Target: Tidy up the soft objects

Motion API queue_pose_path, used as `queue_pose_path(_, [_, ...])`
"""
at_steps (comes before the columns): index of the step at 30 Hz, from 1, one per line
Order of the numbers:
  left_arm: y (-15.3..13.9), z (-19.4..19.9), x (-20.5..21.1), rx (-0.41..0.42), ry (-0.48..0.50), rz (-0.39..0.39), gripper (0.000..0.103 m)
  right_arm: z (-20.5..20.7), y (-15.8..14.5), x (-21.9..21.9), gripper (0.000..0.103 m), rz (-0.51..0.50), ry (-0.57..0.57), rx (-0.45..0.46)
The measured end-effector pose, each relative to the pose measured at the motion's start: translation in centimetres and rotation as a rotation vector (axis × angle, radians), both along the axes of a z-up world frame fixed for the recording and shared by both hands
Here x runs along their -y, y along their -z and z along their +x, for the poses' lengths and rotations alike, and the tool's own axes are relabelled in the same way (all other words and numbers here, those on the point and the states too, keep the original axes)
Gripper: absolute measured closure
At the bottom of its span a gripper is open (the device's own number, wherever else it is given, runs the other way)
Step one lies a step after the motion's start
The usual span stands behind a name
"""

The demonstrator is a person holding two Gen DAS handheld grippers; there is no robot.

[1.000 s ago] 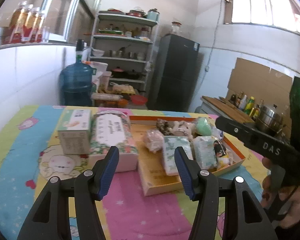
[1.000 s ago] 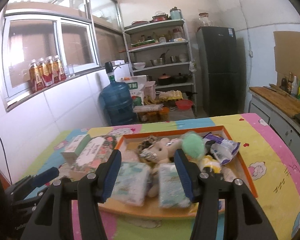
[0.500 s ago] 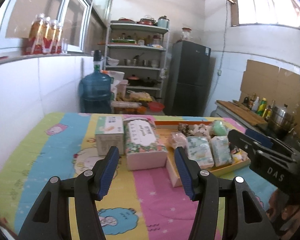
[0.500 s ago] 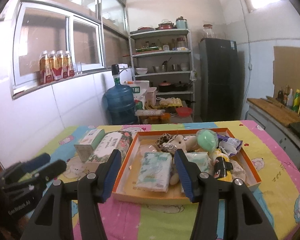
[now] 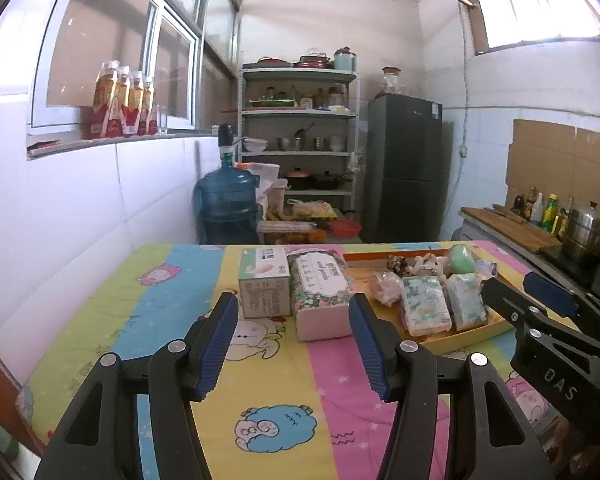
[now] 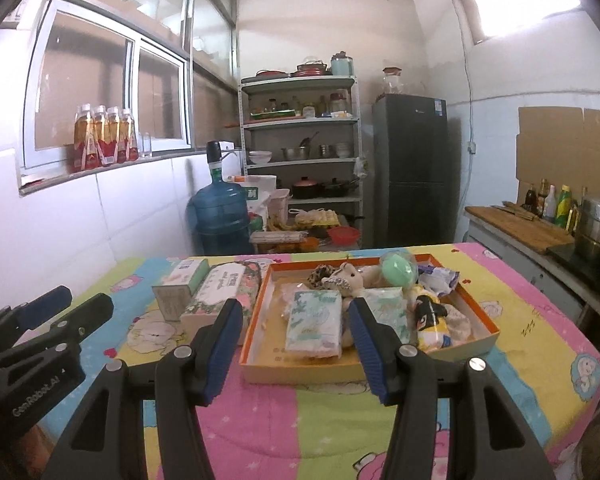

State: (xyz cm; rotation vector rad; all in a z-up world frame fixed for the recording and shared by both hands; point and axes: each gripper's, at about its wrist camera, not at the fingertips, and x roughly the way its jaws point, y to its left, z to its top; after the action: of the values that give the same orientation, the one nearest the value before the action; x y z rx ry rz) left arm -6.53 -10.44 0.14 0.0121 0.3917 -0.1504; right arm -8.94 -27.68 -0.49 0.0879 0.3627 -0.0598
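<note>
Stock as I read it from both wrist cameras:

- Left gripper (image 5: 294, 330): my jaws stand spread, nothing between the blue pads, held above the cartoon-print cloth (image 5: 172, 296), short of the goods.
- Right gripper (image 6: 296, 332): jaws likewise spread and empty, in front of the near wall of the tray.
- Orange tray (image 6: 256, 308): shallow, sits on the cloth right of centre, and holds the soft objects.
- Tray contents: two tissue packs lying flat side by side, the left one (image 6: 314, 322) and the right one (image 6: 388, 312); a plush toy (image 6: 350, 278) behind them; a green ball (image 6: 398, 272) towards the far side; a crumpled packet (image 6: 440, 278) at the far right corner; a small doll (image 6: 430, 316) lying to the right.
- Outside the tray, to its left: a floral tissue box (image 5: 320, 292) just beside the tray wall, and a smaller carton (image 5: 264, 280) next to that box. Whether the two touch I cannot tell.
</note>
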Motion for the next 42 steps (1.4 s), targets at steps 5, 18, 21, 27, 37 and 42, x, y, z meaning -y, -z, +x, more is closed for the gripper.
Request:
queue_pose_path(5, [-0.1,-0.3,-0.4,-0.015,-0.005,-0.016,0.044,-0.7,-0.2,-0.8,0.048,-0.009,0.004,-0.001])
queue_pose_path(18, [-0.1,-0.5,-0.8,-0.038,-0.009,-0.029,0.044,-1.3,-0.4,-1.7,0.048,-0.013,0.013,0.006])
queue_pose_path(21, [0.0,-0.4,-0.8,-0.039,-0.014,-0.026,0.044,-1.4,-0.4,-1.7,0.048,-0.004,0.009,0.002])
queue_pose_path(27, [-0.1,-0.4,-0.6,-0.034,-0.022,-0.016,0.044,-1.4,-0.5,-1.8,0.048,0.003,0.005,0.000])
queue_pose_path(37, [-0.1,-0.2,-0.7,-0.035,-0.025,-0.012,0.044,-0.9,-0.8,-2.1,0.048,0.011,-0.006,0.002])
queue_pose_path(42, [0.0,0.0,-0.7,-0.039,-0.030,-0.012,0.044,-0.8,-0.8,-2.0,0.048,0.011,-0.007,-0.001])
